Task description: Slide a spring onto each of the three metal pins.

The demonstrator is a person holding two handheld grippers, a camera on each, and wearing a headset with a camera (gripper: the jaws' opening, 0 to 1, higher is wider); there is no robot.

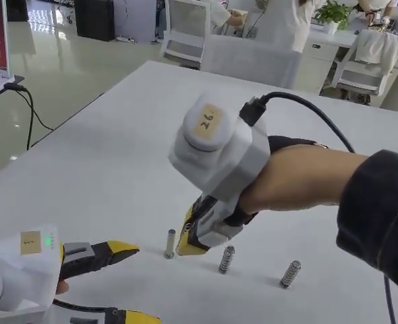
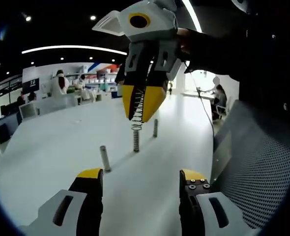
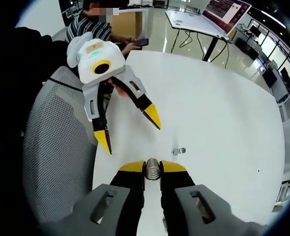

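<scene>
- Standing wide open and empty nearest the person, the white-and-yellow left gripper (image 2: 141,174) waits to one side.
- Beyond it, two upright metal pins already wear coiled springs: the sprung pin (image 1: 226,259) and its neighbour (image 1: 290,273).
- The white-and-yellow right gripper (image 3: 153,168) is clamped on a coiled steel spring (image 3: 153,170), just beside the bare metal pin (image 1: 170,243).
- This looks like the third and last pin. The next move calls for centring the coil's bore over the pin top, lowering it, then letting go.
- A yellow sticker (image 1: 209,121) on the right gripper reads "26". The left gripper's own sticker is too small to read.
</scene>
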